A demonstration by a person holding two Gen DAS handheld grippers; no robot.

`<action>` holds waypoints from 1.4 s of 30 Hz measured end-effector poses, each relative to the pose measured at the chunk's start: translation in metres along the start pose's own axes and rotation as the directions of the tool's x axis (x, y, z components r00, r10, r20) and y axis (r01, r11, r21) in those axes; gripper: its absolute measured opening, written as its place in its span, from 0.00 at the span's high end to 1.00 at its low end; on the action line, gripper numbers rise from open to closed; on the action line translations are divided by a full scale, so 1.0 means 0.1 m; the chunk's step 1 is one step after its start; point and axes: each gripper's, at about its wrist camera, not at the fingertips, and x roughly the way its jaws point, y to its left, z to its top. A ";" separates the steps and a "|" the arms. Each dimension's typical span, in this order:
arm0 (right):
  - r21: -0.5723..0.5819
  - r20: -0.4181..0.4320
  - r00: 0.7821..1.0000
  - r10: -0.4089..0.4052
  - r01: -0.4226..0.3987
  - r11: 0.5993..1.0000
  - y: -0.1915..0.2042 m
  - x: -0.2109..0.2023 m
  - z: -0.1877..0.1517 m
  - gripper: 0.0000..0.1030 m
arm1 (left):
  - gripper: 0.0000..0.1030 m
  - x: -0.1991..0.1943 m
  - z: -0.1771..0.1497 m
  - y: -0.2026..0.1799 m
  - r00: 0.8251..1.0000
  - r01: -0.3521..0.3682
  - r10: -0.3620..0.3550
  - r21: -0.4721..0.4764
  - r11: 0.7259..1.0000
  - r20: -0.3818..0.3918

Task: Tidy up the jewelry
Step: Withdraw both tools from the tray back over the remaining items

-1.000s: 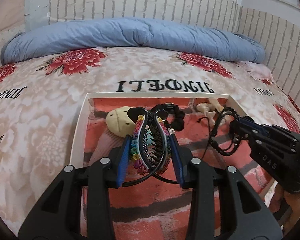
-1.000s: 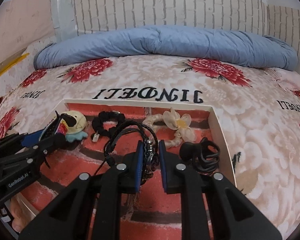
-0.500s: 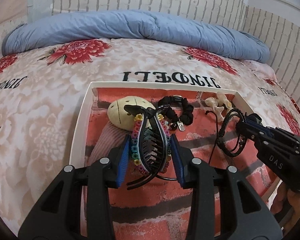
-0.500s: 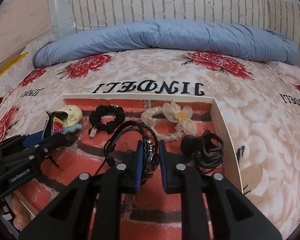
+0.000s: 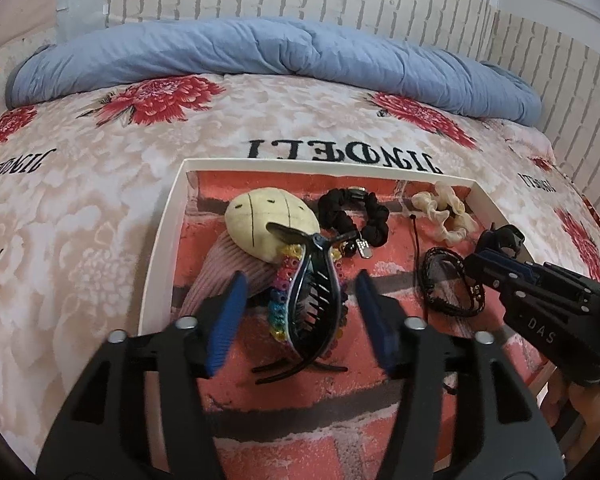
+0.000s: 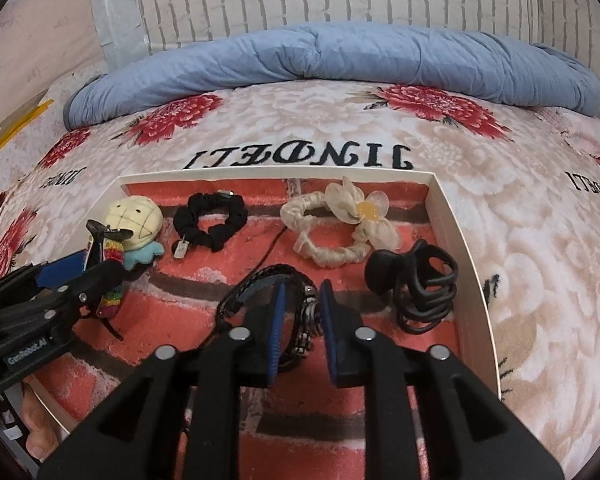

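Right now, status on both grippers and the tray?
Left gripper just opened, beaded claw clip loose between pads. Right gripper just opened, braided bracelet released. Both in tray; nothing blocking.

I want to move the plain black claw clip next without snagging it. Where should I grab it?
Grip the black claw clip across its rounded solid end at the left, coming down from above. That end is one smooth lump; the looped prongs on its right side are open and lie near the tray wall.
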 end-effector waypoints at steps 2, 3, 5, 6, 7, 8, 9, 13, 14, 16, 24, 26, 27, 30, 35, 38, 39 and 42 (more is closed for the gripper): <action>-0.005 0.023 1.000 -0.004 0.004 1.000 0.00 -0.05 0.01 0.51 | 0.29 -0.04 0.00 0.00 1.000 -0.004 0.004 -0.001 1.000 0.015; -0.010 0.033 0.999 -0.005 0.006 1.000 0.01 -0.08 0.01 0.50 | 0.23 -0.07 0.01 0.00 1.000 -0.003 0.003 -0.002 1.000 0.026; -0.015 0.049 0.999 -0.004 0.005 1.000 0.03 -0.12 0.02 0.41 | 0.17 -0.11 0.02 0.01 0.999 0.000 0.000 -0.007 1.000 0.040; -0.014 0.057 0.998 -0.003 0.004 1.000 0.03 -0.15 0.02 0.38 | 0.14 -0.14 0.02 0.01 0.999 0.003 -0.002 -0.011 1.000 0.050; -0.012 0.065 0.998 0.000 0.001 1.000 0.03 -0.17 0.02 0.32 | 0.11 -0.16 0.03 0.02 0.998 0.003 -0.002 -0.013 1.000 0.056; -0.010 0.072 0.997 0.003 -0.002 1.000 0.04 -0.20 0.03 0.30 | 0.09 -0.18 0.03 0.02 0.998 0.002 -0.001 -0.015 1.000 0.062; -0.010 0.078 0.997 0.001 0.000 1.000 0.03 -0.23 0.04 0.29 | 0.06 -0.21 0.04 0.02 0.997 -0.001 0.002 -0.017 1.000 0.072; -0.007 0.094 0.995 -0.013 0.014 1.000 0.01 -0.29 0.04 0.24 | 0.05 -0.27 0.05 0.05 0.996 -0.009 0.011 -0.021 1.000 0.089; -0.005 0.096 0.995 -0.014 0.014 1.000 0.00 -0.30 0.04 0.22 | 0.05 -0.29 0.05 0.06 0.996 -0.006 0.008 -0.026 1.000 0.088; 0.001 0.101 0.995 -0.010 0.010 1.000 -0.03 -0.33 0.04 0.21 | 0.05 -0.33 0.05 0.07 0.996 0.015 -0.012 -0.032 0.999 0.090; 0.020 0.114 0.993 -0.007 0.004 1.000 -0.12 -0.59 0.02 0.20 | 0.05 -0.42 0.01 -0.05 0.998 0.045 -0.045 0.001 0.999 0.050; 0.031 0.125 0.992 -0.010 0.006 1.000 -0.17 -0.70 0.03 0.20 | 0.05 -0.47 0.01 -0.06 0.998 0.047 -0.047 -0.009 0.999 0.045; 0.038 0.135 0.991 -0.011 0.006 0.999 -0.19 -0.79 0.02 0.20 | 0.05 -0.52 0.01 -0.06 0.998 0.046 -0.045 -0.012 0.999 0.048; 0.037 0.149 0.989 -0.024 0.019 0.999 -0.24 -0.99 -0.02 0.20 | 0.05 -0.67 0.03 -0.06 0.998 0.038 -0.037 -0.012 0.999 0.059; 0.031 0.138 0.989 -0.050 0.046 0.998 -0.30 -1.27 -0.22 0.20 | 0.05 -0.97 -0.03 -0.09 0.997 0.010 -0.010 0.005 1.000 0.082; 0.029 0.128 0.990 -0.053 0.049 0.998 -0.31 -1.42 -0.38 0.20 | 0.05 -1.15 -0.16 -0.09 0.997 0.005 -0.006 0.006 1.000 0.080; 0.024 0.125 0.991 -0.055 0.053 0.998 -0.30 -1.45 -0.44 0.20 | 0.05 -1.22 -0.24 -0.10 0.997 -0.003 0.002 0.008 1.000 0.078; 0.007 0.110 0.992 -0.063 0.063 0.998 -0.25 -1.58 -0.62 0.20 | 0.05 -1.37 -0.40 -0.09 0.998 -0.010 0.009 0.007 1.000 0.065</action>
